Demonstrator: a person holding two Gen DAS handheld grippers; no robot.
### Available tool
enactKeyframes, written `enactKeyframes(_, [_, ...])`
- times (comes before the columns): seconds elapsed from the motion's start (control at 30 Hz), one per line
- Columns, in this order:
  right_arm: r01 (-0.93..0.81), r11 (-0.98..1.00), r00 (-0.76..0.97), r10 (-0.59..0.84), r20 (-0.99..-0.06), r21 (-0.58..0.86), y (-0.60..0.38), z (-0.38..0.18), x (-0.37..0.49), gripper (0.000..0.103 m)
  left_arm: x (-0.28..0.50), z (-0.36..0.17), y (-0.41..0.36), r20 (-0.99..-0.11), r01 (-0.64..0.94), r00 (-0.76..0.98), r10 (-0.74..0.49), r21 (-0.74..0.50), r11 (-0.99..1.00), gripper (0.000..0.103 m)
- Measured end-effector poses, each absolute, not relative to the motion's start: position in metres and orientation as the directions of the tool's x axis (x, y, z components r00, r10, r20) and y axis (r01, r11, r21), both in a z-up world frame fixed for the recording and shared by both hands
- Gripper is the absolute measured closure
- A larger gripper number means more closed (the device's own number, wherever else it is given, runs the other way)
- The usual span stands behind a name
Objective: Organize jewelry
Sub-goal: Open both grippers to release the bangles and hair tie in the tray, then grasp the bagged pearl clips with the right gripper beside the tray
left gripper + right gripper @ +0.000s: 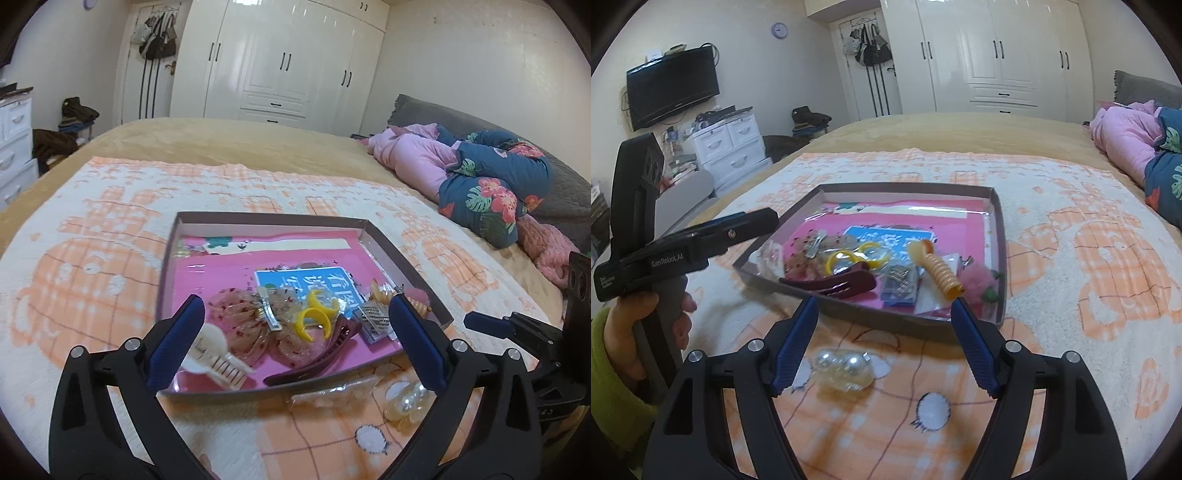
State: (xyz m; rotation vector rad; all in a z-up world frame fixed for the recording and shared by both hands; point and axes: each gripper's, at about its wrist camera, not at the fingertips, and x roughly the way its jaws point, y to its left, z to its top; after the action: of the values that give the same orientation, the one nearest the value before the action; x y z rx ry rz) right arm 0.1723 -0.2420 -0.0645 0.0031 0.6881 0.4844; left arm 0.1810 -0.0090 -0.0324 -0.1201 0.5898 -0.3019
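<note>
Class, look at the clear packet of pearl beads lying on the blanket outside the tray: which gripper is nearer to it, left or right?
Right. The right gripper hangs directly over the pearl bead packet, jaws open around it. The left gripper is over the tray, with the packet off to its right.

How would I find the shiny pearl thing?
Find the shallow box on the orange-and-white blanket. The pearl bundle lies outside it, on the blanket by its near edge. It alone has round silvery beads in clear wrap.

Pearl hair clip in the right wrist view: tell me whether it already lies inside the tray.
No, the pearl hair clip lies on the patterned blanket, outside the near wall of the tray, between the right gripper's open fingers.
</note>
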Motion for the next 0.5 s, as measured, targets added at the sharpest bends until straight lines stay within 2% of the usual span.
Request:
enactKeyframes(0.27, [-0.478, 0.869, 0.631, 0.443, -0.637, 0.131, -0.223, -0.076, 0.156, 0.031, 0.157, -0.031, 0.016, -0.525, 0.191, 0.808, -0.268, -0.196, 0.962, 0.011])
enactKeyframes(0.5, [-0.490, 0.862, 0.598, 0.442, -0.669, 0.133, -0.207, -0.092, 0.153, 0.031, 0.140, -0.042, 0.027, -0.562, 0.180, 0.787, -0.256, -0.188, 0.966, 0.011])
